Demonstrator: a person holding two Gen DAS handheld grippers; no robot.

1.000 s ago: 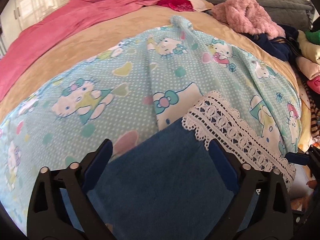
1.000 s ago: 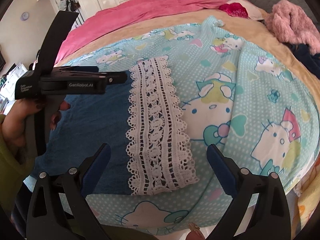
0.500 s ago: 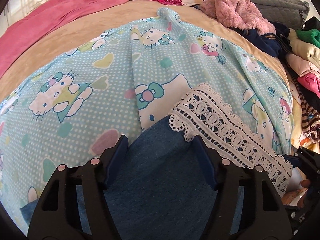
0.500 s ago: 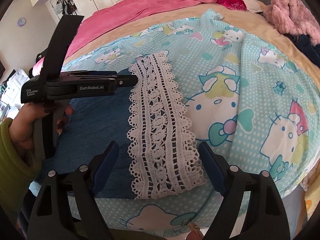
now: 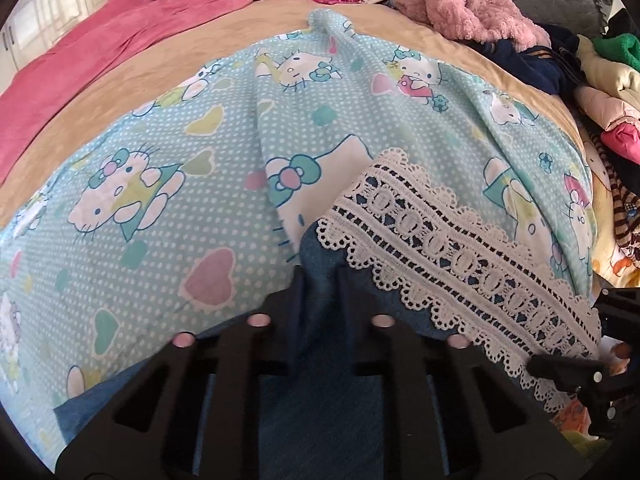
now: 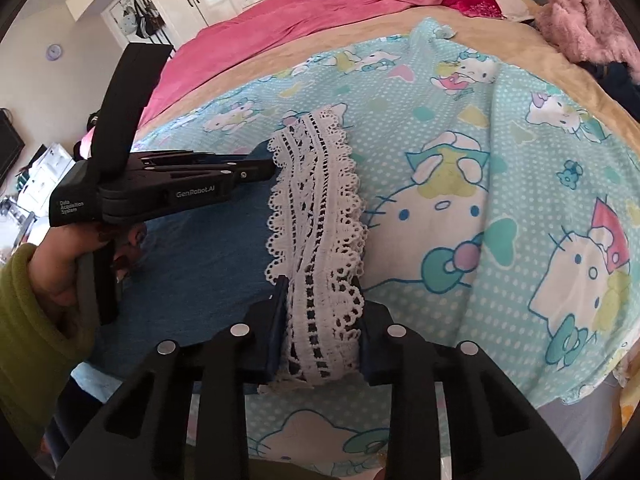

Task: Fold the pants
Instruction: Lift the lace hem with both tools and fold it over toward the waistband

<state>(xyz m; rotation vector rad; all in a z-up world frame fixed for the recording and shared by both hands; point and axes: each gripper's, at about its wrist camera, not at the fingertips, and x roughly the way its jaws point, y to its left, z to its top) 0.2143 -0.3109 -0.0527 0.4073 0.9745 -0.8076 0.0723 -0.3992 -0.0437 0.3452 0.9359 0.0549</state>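
Observation:
The blue denim pants (image 5: 320, 420) lie on the bed, and their white lace hem (image 5: 440, 248) runs off to the right. My left gripper (image 5: 318, 276) pinches a ridge of denim at the pants' far edge beside the lace, its jaws closing. In the right wrist view the same gripper (image 6: 272, 168) comes in from the left over the denim (image 6: 208, 248). My right gripper (image 6: 320, 300) is closing on the near end of the lace hem (image 6: 316, 200), which bunches between its pads. Its dark tip (image 5: 536, 364) shows at the right edge of the left wrist view.
A turquoise cartoon-cat blanket (image 5: 180, 200) covers the bed under the pants. A pink quilt (image 5: 120, 40) lies at the back left, with a fluffy pink garment (image 5: 472, 4) and a clothes pile (image 5: 600, 80) at the right. A hand in a green sleeve (image 6: 24, 320) holds the left gripper.
Both grippers went from wide open to closed. The left now pinches the denim; the right squeezes the lace hem, which has bunched up from lying flat.

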